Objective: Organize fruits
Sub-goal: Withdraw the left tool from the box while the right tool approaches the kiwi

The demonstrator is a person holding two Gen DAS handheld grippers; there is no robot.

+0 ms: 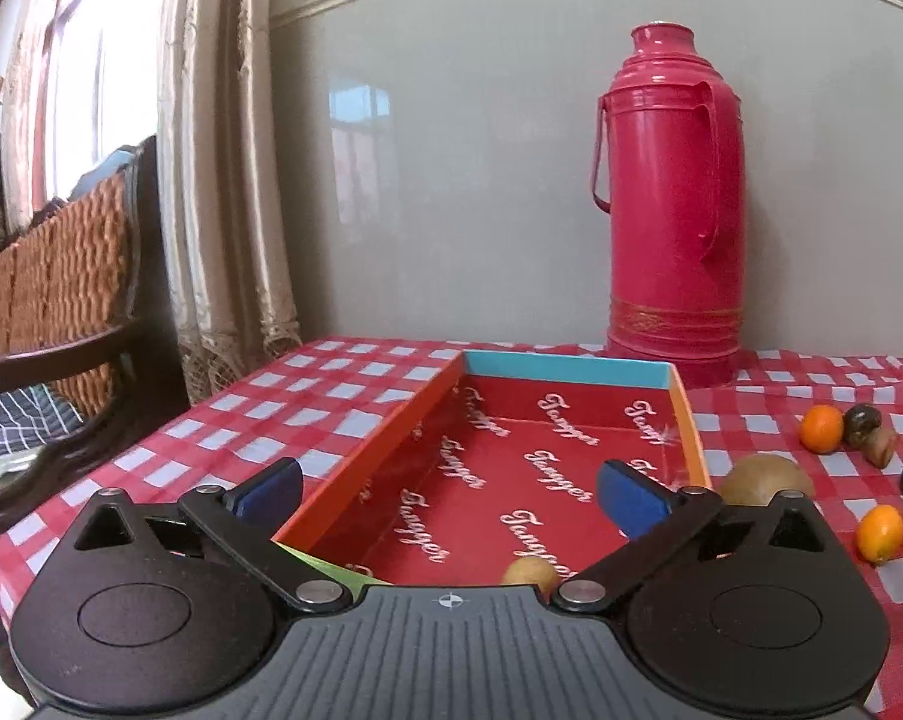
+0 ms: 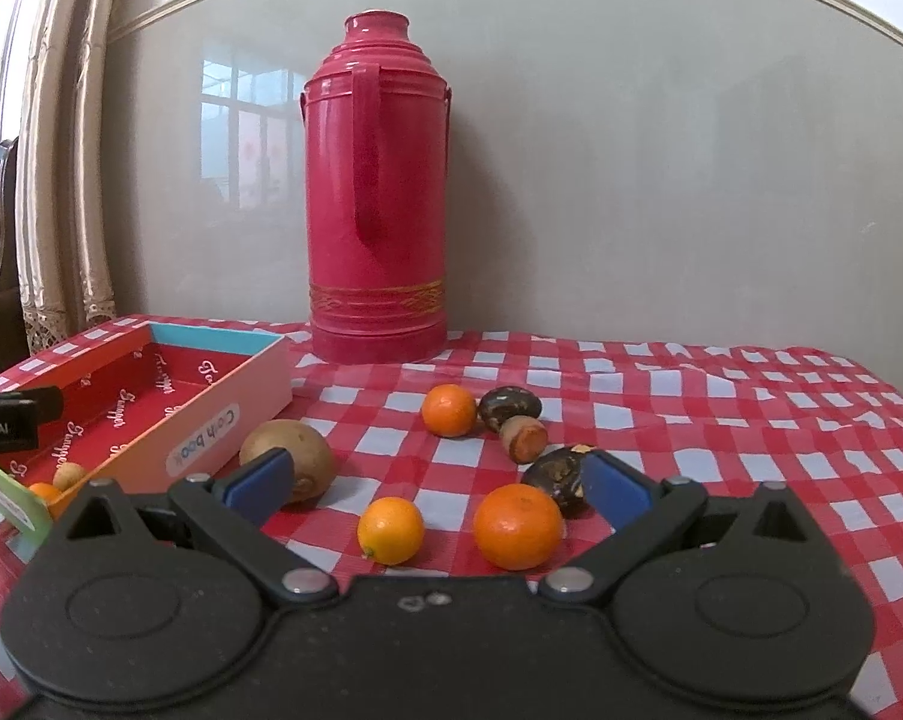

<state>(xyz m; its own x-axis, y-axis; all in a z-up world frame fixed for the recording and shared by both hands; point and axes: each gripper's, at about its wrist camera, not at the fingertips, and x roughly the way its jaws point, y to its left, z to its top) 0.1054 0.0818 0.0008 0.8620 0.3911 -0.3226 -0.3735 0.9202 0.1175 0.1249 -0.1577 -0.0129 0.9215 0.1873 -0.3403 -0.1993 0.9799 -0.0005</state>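
Left gripper point(image 1: 448, 495) spread wide and empty over the box point(image 1: 688, 420), a small brown fruit point(image 1: 530, 573) lying loose just beneath, judged freshly dropped; right gripper point(image 2: 439, 480) likewise agape above the worktop point(image 2: 721, 420). Counted outside the box: three oranges point(image 2: 518, 527), one kiwi point(image 2: 286, 459), three dark pieces point(image 2: 510, 405). Inside: that brown fruit plus one orange bit point(image 2: 44, 491).

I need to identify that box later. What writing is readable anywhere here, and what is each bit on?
"Tangger", repeated in white script, on the red lining of the box.
"Cash book", on the white label on the box's outer side.
"obot.AI", cut off by the frame edge, on the left gripper.
Green tag: too blurred to read.
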